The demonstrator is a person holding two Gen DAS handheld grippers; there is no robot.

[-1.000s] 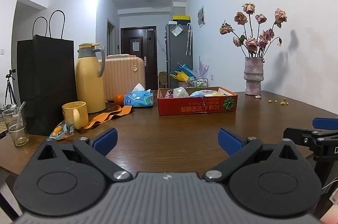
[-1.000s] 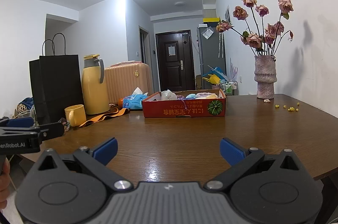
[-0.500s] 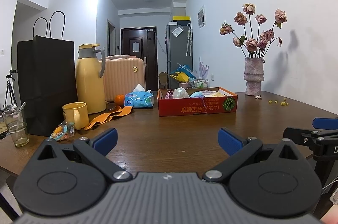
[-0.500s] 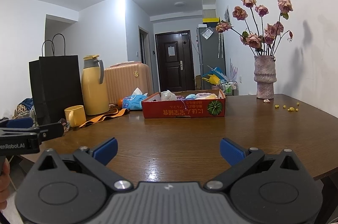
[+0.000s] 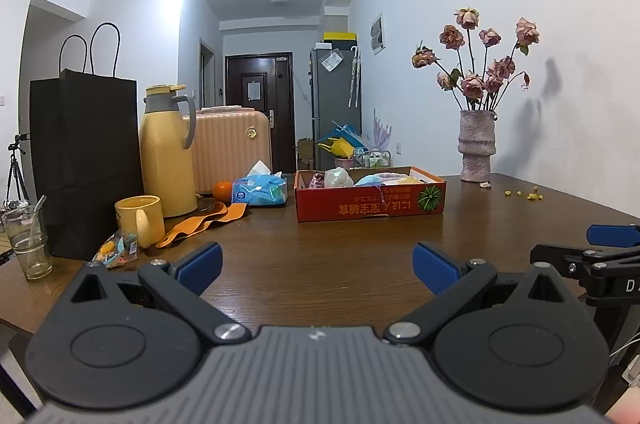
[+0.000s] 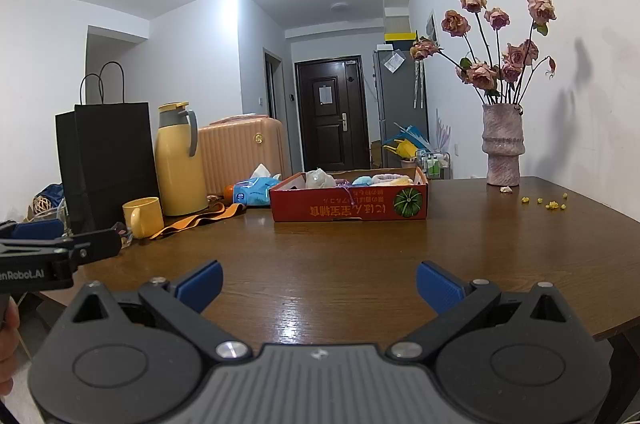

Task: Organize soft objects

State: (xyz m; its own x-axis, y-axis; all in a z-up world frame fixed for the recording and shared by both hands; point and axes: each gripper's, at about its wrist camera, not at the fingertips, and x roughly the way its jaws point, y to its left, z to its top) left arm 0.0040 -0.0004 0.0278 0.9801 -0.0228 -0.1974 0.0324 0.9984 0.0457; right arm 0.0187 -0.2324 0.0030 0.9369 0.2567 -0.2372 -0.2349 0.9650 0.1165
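Several soft items (image 5: pixel 370 179) in red box (image 5: pixel 370 209)

Both hand-held grippers (image 5: pixel 316 260) (image 6: pixel 318 278) agape, empty.

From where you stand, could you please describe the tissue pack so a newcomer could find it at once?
Start at the red cardboard box mid-table and look just left of it. There lies the tissue pack, in front of the peach suitcase: the only blue soft packet, with a white tissue sticking up.

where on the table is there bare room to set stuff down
Bare wood runs from the red cardboard box forward to both claws, and right of it toward the vase. The left end is crowded: yellow mug, thermos, black paper bag, tissue pack.
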